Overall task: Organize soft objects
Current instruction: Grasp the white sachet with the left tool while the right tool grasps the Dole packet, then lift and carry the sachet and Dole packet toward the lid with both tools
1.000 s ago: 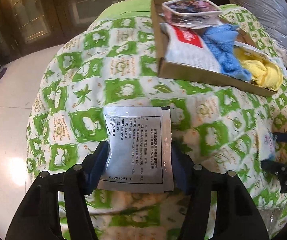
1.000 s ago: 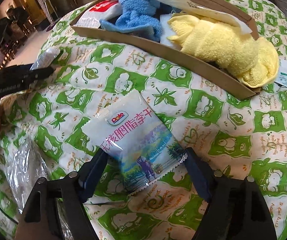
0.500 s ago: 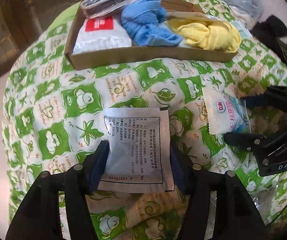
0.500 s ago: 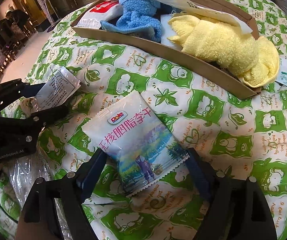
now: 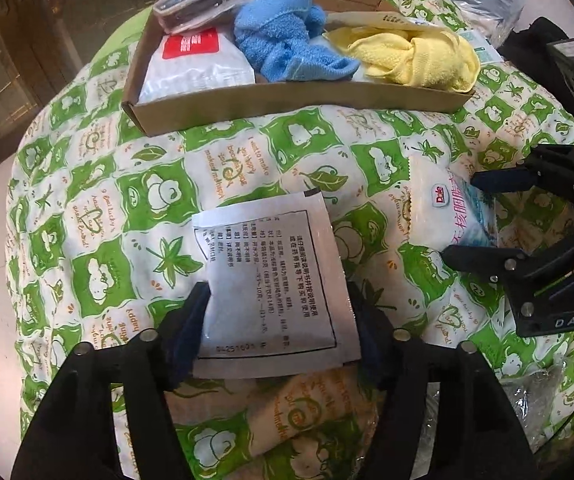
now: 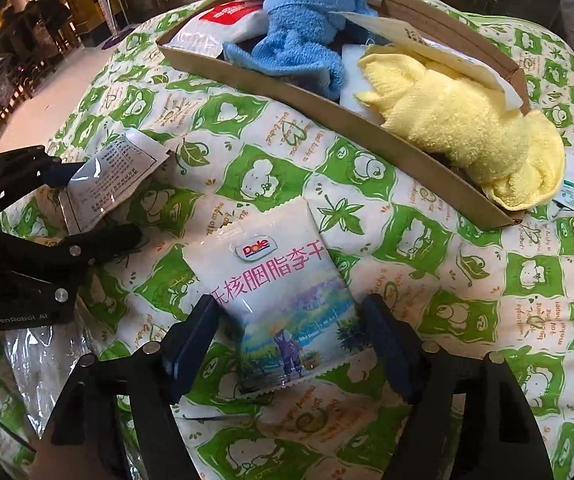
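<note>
Left claw (image 5: pixel 277 322) grips a silver-white sachet (image 5: pixel 271 280) by its side edges, both dark pads pressed against it. Its long axis runs straight ahead from the claw toward the cardboard tray (image 5: pixel 287 100); it is flat foil with a black-bordered panel of small printed text and a code near the lower edge.

Right claw (image 6: pixel 291 344) straddles a Dole snack packet (image 6: pixel 275 300) lying on the green-and-white quilt (image 6: pixel 407 240). Its jaws have just been closing in; the left pad meets the packet's edge, while a sliver of gap shows at the right pad. The packet's long axis points away and slightly left, logo end farthest; it is pale and puffy, with pink characters, a painted landscape below, and zigzag-cut ends.

The tray, near the quilt's far side, holds a blue towel (image 6: pixel 307 36), a yellow towel (image 6: pixel 467 132), and a red-labelled white pack (image 5: pixel 195 64).
</note>
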Available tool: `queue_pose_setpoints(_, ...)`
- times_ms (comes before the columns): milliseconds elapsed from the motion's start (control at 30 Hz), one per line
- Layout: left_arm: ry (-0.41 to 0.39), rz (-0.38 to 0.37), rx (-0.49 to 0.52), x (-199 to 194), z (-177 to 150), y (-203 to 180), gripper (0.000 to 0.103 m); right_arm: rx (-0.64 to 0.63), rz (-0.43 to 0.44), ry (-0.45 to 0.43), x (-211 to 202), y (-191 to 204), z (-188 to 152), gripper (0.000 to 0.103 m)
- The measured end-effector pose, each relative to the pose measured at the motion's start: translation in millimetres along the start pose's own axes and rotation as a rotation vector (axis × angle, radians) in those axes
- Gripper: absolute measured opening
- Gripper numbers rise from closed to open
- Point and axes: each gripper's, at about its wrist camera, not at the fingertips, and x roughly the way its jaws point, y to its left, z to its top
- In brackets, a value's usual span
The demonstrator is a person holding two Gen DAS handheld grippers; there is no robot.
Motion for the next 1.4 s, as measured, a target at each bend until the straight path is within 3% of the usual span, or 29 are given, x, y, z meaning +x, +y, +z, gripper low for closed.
queue_pose_setpoints(433,-0.067,-0.025,-0.023,-41.5,-10.9,-7.3,0.059,0.022,-0.016,-0.029,-6.5,-3.7,-2.1,0.066)
queue_pose_setpoints(567,-0.074,-0.028,-0.032,-40.9,-9.3,2.8,0.059,0.039,-0.028,-0.069,-17.6,-5.4,-3.7,0.057)
queue_pose_setpoints(600,-0.076,-0.027,-0.033,-40.5,-10.2,5.4,0.059,0.042,-0.031,-0.076,-19.6,-5.7,-4.0,0.040)
queue_pose_setpoints(633,-0.076,-0.026,-0.034,-41.9,-10.8,5.7,0.059,0.045,-0.025,-0.079,-21.1,-5.8,-4.3,0.037)
queue_pose_setpoints(1033,-0.080,-0.008,-0.034,-38.7,-9.7,-1.8,0.059,0.062,-0.016,-0.082,-22.0,-8.6,-5.7,0.036)
queue_pose_setpoints(1400,-0.138,-0.003,-0.049,-58.9,8.1,-6.1,0.059,0.104,-0.102,-0.128,-44.4,-10.7,-8.8,0.035)
